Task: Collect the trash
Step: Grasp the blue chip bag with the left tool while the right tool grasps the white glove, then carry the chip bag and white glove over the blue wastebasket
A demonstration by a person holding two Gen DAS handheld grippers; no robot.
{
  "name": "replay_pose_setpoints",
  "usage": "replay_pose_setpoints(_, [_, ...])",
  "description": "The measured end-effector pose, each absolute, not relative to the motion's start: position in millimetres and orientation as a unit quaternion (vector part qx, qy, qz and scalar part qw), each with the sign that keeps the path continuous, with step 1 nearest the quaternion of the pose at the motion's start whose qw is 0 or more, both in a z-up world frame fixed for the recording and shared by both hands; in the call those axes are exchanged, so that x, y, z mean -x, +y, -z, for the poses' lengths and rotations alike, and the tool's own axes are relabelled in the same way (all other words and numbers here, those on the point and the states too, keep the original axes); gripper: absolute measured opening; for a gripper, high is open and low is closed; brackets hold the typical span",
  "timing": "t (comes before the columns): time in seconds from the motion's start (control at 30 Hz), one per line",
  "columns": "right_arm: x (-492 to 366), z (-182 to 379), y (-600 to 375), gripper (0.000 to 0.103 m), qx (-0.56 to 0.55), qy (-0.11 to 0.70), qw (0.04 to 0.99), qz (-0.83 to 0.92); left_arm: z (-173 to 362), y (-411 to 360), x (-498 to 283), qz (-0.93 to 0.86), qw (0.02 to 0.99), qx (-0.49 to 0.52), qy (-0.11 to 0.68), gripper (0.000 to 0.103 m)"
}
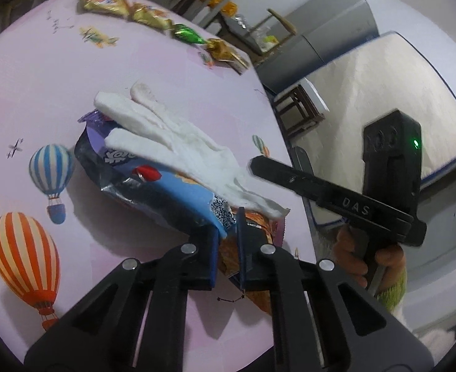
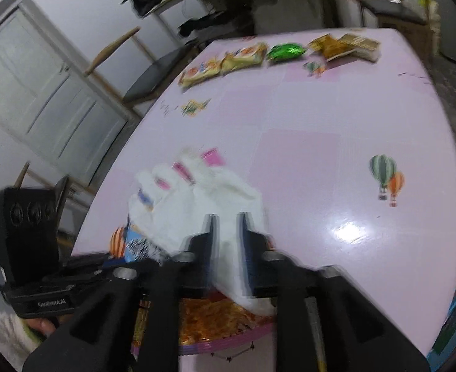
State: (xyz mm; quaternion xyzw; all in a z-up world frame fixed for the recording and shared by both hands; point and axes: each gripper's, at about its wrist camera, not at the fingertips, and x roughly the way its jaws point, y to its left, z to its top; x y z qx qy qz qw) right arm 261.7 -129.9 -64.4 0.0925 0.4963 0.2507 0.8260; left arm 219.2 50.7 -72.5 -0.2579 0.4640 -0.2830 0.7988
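The left tongs [image 1: 228, 235] pinch the near edge of a blue wrapper [image 1: 169, 192] on the table [image 1: 166, 93]. The right tongs [image 2: 228, 245] grip the cuff of a white glove [image 2: 197, 198] lying across that wrapper, fingers pointing away. An orange wrapper [image 2: 209, 319] lies just beneath both.

Left tongs [image 1: 228, 235] pinch blue wrapper [image 1: 178, 198] under white glove [image 1: 178, 136].

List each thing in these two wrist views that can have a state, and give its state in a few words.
left gripper: shut on the blue snack bag.
blue snack bag: crumpled, lying under the glove.
white glove: limp, draped over the wrappers.
right gripper: shut on the white glove.
orange wrapper: flattened at the table edge.
green wrapper: untouched, in the far row.
table: covered with a pink balloon-print cloth.
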Motion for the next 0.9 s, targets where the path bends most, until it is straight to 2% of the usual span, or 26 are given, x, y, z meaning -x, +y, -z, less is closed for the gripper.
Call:
replay_pose_setpoints(0.03, [-259.9,64.5,-128.4,0.048,-0.088,0.495,0.824,-0.261,70.9,48.0,-218.9,0.293,0.797,0.257,0.461,0.007])
replay_pose_setpoints(0.07, [-257.9,64.0,-127.4,0.050,-0.085,0.493,0.823,-0.270,69.4,46.1,-219.0,0.303,0.795,0.259,0.458,0.006])
replay_pose_setpoints(0.33, [-222.1,51.1,-178.8,0.050,-0.170,0.464,0.818,-0.295,33.0,4.9,-205.0,0.413,0.778,0.212,0.424,0.004])
replay_pose_setpoints(0.6, [-147.1,27.5,-258.8,0.015,-0.213,0.405,0.853,-0.251,5.2,-87.0,-186.8,0.513,0.740,0.128,0.417,0.003])
replay_pose_setpoints(0.73, [-103.6,22.8,-304.9,0.006,-0.233,0.374,0.875,-0.199,0.7,-141.2,-176.9,0.553,0.714,0.086,0.420,0.003])
replay_pose_setpoints(0.9, [-56.4,21.8,-368.2,0.005,-0.256,0.343,0.896,-0.118,2.9,-229.8,-167.8,0.611,0.658,0.043,0.438,0.003])
